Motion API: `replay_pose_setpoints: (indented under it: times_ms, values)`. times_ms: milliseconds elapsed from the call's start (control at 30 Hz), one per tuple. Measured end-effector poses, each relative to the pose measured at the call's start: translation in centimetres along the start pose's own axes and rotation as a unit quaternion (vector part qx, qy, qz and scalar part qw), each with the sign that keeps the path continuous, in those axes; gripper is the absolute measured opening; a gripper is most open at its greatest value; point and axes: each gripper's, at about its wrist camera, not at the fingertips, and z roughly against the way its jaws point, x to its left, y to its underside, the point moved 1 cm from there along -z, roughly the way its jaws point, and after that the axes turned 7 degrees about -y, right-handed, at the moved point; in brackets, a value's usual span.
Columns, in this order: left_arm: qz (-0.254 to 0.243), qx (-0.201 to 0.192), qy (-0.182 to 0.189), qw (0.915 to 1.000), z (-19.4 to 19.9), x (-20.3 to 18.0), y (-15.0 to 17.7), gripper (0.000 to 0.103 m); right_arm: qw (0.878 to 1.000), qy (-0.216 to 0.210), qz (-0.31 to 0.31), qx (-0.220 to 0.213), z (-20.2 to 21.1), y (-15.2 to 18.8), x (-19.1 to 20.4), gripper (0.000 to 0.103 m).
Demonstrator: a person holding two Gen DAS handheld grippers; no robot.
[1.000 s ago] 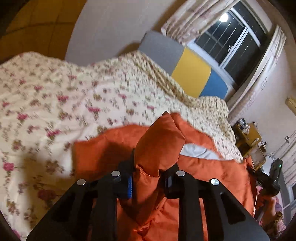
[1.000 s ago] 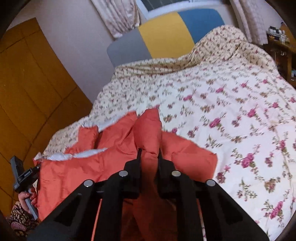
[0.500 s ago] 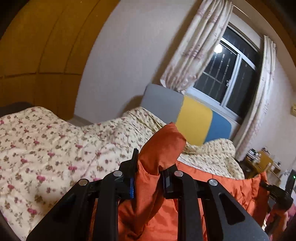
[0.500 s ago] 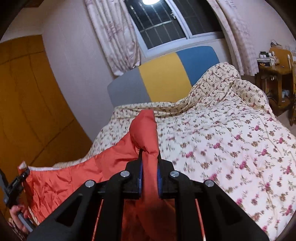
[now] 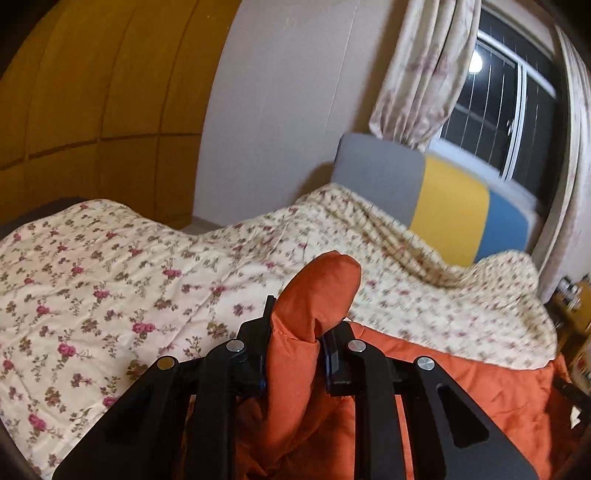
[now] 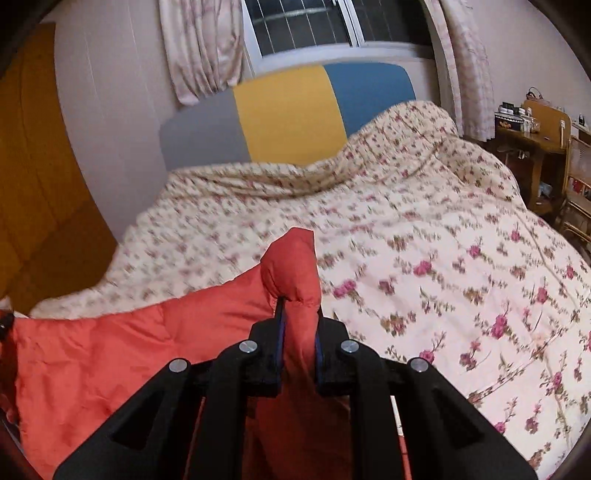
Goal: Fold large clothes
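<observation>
A large orange padded garment [image 5: 461,373] hangs stretched between both grippers above the bed. In the left wrist view my left gripper [image 5: 297,343] is shut on a bunched corner of it, and a puffy fold [image 5: 321,291] sticks out past the fingers. In the right wrist view my right gripper [image 6: 298,332] is shut on another corner of the orange garment [image 6: 122,347], whose fold [image 6: 291,266] bulges above the pads. The cloth spreads away to the left and drops below the frame. The lower part of the garment is hidden under the grippers.
A floral quilt [image 6: 443,258] covers the bed [image 5: 92,280] ahead. A grey, yellow and blue headboard [image 6: 288,118] stands under a curtained window [image 6: 303,26]. Yellow wardrobe panels [image 5: 92,92] line the left wall. A wooden desk [image 6: 532,140] with small items stands at the right.
Both grippers lifted the orange garment off the quilt and tilted up, then dipped a little. The cloth now hangs taut between them instead of lying crumpled on the bed.
</observation>
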Motion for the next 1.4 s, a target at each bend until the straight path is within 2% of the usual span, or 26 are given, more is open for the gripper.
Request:
replay_pose_setpoints:
  times_ms: [267,533,733,800,900,1000,1067,1133,1200,1233,1267,1333,1400]
  values:
    - [0.003,0.044,-0.013,0.9989,-4.6,0.3,2.1,0.02,0.998,0.012,-0.033,0.046,-4.4,1.9,-2.1,0.018]
    - [0.005,0.124,-0.012,0.9922,-8.7,0.2,4.3,0.02,0.993,0.023,-0.067,0.091,-6.9,3.0,-3.5,0.02]
    - [0.005,0.183,-0.017,0.983,-11.0,0.2,5.4,0.025,0.992,0.053,-0.044,0.107,-7.7,3.3,-2.8,0.021]
    - [0.006,0.188,-0.015,0.982,-11.2,0.3,5.5,0.025,0.992,0.065,-0.035,0.106,-7.8,3.4,-2.5,0.021]
    - [0.01,0.186,-0.013,0.9824,-10.8,0.4,5.5,0.029,0.991,0.08,-0.02,0.106,-7.9,3.5,-2.0,0.024]
    - [0.018,0.174,-0.011,0.9844,-9.0,0.9,5.0,0.047,0.99,0.091,-0.011,0.105,-7.9,3.6,-1.8,0.027]
    - [0.028,0.133,-0.004,0.9907,-5.5,1.3,4.4,0.063,0.99,0.094,-0.011,0.103,-7.8,3.6,-1.8,0.028]
    - [0.034,0.076,-0.007,0.9965,-1.5,1.3,3.9,0.073,0.99,0.097,-0.011,0.102,-7.8,3.6,-1.8,0.032]
    - [0.034,0.024,0.002,0.9991,2.4,0.8,3.7,0.073,0.99,0.101,-0.011,0.1,-7.7,3.6,-1.8,0.035]
    - [0.03,0.01,0.023,0.9992,4.2,0.1,3.8,0.073,0.99,0.103,-0.011,0.099,-7.6,3.6,-1.8,0.037]
    - [0.017,0.009,0.05,0.9986,5.4,-1.0,3.9,0.073,0.989,0.107,-0.009,0.097,-7.5,3.6,-1.7,0.039]
    - [-0.025,0.024,0.078,0.9964,6.2,-3.6,4.3,0.077,0.989,0.111,-0.009,0.094,-7.2,3.5,-1.7,0.045]
    - [-0.073,0.035,0.086,0.993,6.1,-6.3,5.0,0.077,0.989,0.115,-0.008,0.092,-7.0,3.5,-1.7,0.048]
